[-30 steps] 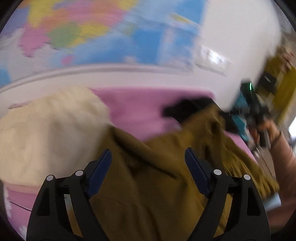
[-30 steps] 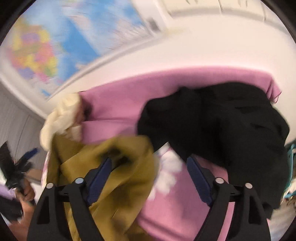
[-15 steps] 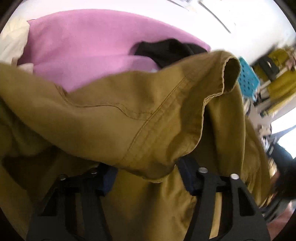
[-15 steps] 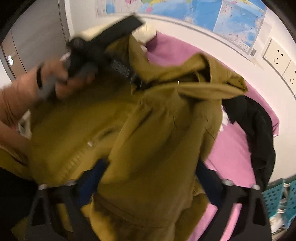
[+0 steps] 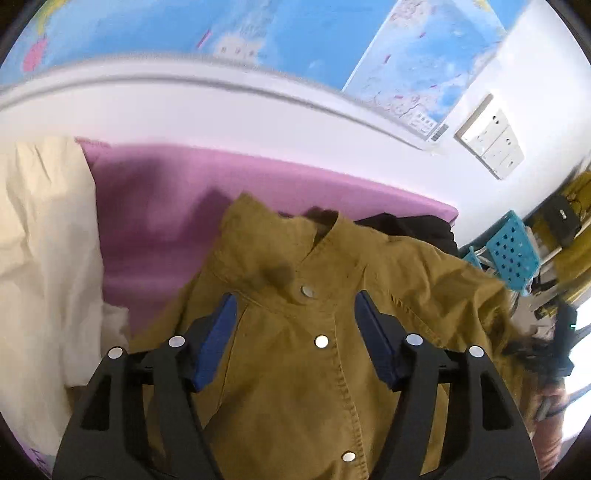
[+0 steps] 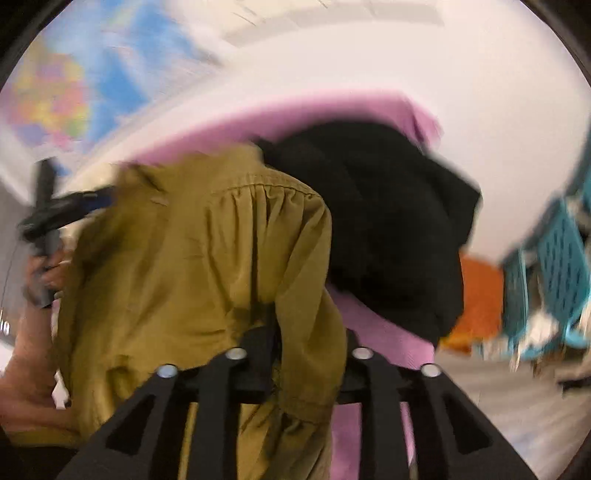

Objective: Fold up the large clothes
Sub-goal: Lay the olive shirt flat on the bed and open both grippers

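On the pink-covered table | olive jacket now lies front-up, snaps showing | left gripper released, jaws just widening above it | right gripper closing, clenched on jacket cloth | spreading precedes folding.

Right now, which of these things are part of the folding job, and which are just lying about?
In the job:
olive jacket
left gripper, jaws apart over it, just opening
right gripper, just closing, fabric between

Lying about:
black garment
cream cloth
pink cover
blue basket
wall map
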The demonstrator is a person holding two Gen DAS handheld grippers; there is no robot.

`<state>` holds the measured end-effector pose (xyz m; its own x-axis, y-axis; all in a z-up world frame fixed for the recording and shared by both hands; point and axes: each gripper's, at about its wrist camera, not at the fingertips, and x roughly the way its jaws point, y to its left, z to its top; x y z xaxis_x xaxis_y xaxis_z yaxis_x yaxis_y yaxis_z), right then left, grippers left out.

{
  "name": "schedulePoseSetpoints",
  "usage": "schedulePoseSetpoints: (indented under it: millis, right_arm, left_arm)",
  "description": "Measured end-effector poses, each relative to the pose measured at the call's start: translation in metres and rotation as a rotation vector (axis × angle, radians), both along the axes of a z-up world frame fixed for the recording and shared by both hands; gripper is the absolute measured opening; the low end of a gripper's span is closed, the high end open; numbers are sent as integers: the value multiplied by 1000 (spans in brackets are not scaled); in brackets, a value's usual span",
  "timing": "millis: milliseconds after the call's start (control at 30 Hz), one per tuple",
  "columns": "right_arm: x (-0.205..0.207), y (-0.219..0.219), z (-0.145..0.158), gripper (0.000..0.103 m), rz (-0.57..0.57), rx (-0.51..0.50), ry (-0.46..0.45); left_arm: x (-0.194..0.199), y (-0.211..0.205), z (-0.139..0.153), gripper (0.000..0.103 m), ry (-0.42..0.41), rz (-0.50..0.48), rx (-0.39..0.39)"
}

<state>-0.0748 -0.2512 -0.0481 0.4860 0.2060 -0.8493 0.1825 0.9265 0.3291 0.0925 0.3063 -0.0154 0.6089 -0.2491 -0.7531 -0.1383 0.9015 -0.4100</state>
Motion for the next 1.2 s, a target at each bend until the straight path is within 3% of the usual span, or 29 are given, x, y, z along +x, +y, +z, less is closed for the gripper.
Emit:
schedulePoseSetpoints:
  millis: [67, 167, 233, 333, 400, 500, 633, 700, 833, 867, 933, 967, 1033, 1100, 1200]
  right_arm:
    - [-3, -8, -17, 91, -63, -39, 56]
    - [-32, -23, -6, 92, -129, 25, -25]
    - [-56, -35, 10, 92, -167, 56, -97]
    - [-100, -11, 40, 97, -74, 81, -216]
    - [-118, 16, 45, 97, -17, 38, -216]
    - [-144, 42, 51, 96, -21, -49, -187]
    - [-188, 95, 81, 96, 125, 9, -414]
    - [-192, 126, 77, 96, 209, 6, -400]
    - [-173, 166, 28, 96, 229, -20, -199]
    - [-167, 167, 16, 94, 219, 4, -168]
    - [-158, 164, -9, 79, 183, 22, -119]
    - [-155, 161, -20, 54, 168, 58, -101]
    - [-162, 151, -22, 19, 144, 157, -141]
    - [-180, 142, -4, 15, 131, 267, -199]
    - [-213, 136, 24, 13, 118, 277, -262]
  left_arm:
    - [-7, -6, -1, 65, 1, -15, 20]
    - [-21, -26, 1, 69, -9, -77, 111]
    - [-41, -34, 4, 76, -31, -136, 123]
    - [-68, -60, 3, 78, -42, -236, 148]
    - [-80, -78, 2, 78, -52, -302, 126]
    - [-102, -98, 2, 83, -77, -373, 124]
    - [-125, -109, -9, 84, -71, -385, 134]
    - [-139, -103, -16, 85, -73, -382, 104]
    - [-173, -86, -35, 86, -49, -324, 76]
    - [-179, -81, -39, 86, -38, -308, 63]
    - [-188, -71, -48, 86, -15, -270, 49]
    - [-191, -66, -51, 86, -7, -255, 41]
    - [-198, -57, -55, 86, 6, -224, 36]
    - [-206, -49, -54, 86, 2, -210, 34]
    - [-215, -37, -51, 86, -2, -174, 58]
